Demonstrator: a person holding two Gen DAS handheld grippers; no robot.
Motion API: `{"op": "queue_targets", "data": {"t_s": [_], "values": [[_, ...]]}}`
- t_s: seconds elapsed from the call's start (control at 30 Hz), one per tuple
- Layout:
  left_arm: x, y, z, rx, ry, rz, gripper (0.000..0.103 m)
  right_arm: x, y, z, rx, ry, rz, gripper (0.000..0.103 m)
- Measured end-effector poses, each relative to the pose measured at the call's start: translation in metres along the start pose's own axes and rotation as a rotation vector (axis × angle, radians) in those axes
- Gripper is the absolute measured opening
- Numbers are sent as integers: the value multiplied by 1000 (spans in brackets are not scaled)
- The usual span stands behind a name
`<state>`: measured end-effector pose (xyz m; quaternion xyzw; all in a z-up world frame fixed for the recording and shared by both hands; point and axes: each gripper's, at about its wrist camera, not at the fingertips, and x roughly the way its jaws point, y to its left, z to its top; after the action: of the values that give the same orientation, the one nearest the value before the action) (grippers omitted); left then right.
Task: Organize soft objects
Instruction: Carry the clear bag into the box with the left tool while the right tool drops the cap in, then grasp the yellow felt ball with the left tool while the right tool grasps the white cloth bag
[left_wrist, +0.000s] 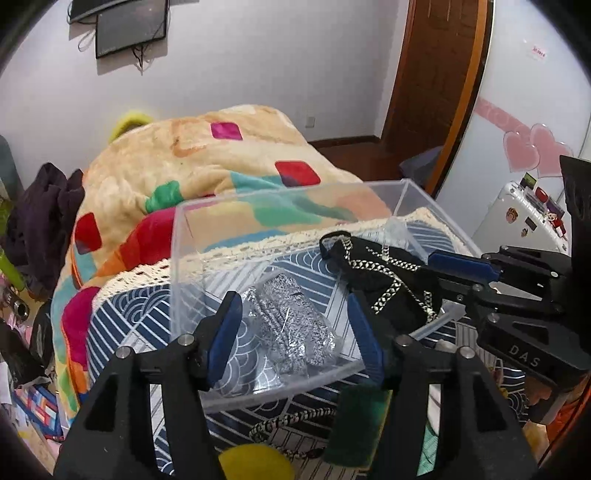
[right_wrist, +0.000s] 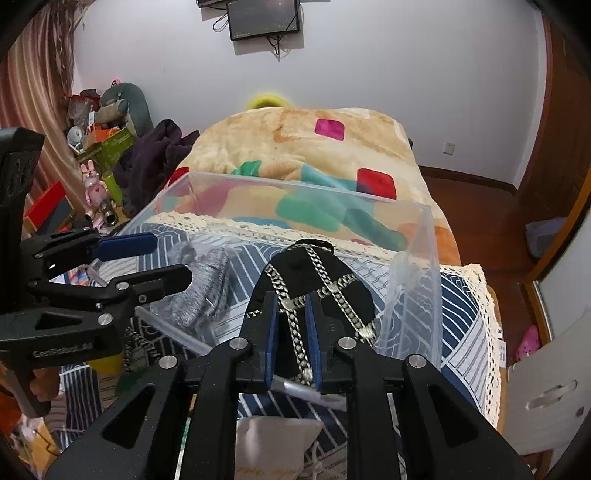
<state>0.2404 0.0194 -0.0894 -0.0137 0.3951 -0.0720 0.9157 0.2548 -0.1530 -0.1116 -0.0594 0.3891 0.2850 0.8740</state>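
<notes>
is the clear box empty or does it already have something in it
Not empty. The clear box holds a grey knitted item on its floor, and the right gripper holds a black chain-trimmed item over its rim.

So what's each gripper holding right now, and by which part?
Right gripper pinches the black silver-chained soft pouch by its near end; left gripper holds nothing.

Chained black pouch (right_wrist: 314, 280) in right gripper (right_wrist: 291, 332) (pinched)

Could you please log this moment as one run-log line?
left hand-held gripper: open at clear box | right hand-held gripper: shut on black chain bag | grey knit item: in box
</notes>
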Motion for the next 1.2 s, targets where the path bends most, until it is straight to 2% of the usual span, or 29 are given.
{"op": "queue_targets", "data": {"t_s": [0.17, 0.23, 0.37, 0.43, 0.47, 0.57, 0.7, 0.97, 1.2], "values": [[-29, -3, -1, 4, -70, 23, 69, -22, 4, 1, -15, -70, -26, 31], [-40, -3, -4, -2, -91, 23, 72, -33, 6, 1, -22, -108, -35, 42], [-58, -1, -12, -10, -124, 23, 80, -52, 9, -1, -23, -176, -39, 50], [-65, -1, -20, 0, -134, 41, 82, -59, 10, -2, -18, -200, -31, 65], [-67, -1, -24, 6, -136, 51, 83, -62, 11, -5, -16, -212, -29, 67], [-73, 3, -37, 17, -135, 84, 84, -67, 16, -10, -27, -236, -39, 68], [-74, 10, -56, 3, -115, 100, 87, -66, 17, -20, -28, -226, -26, 68], [-64, 18, -93, 1, -75, 118, 86, -46, 19, -50, -15, -136, -16, 68], [-50, 23, -107, -30, -25, 79, 58, -27, 14, -72, 30, -58, 31, 68]]}}
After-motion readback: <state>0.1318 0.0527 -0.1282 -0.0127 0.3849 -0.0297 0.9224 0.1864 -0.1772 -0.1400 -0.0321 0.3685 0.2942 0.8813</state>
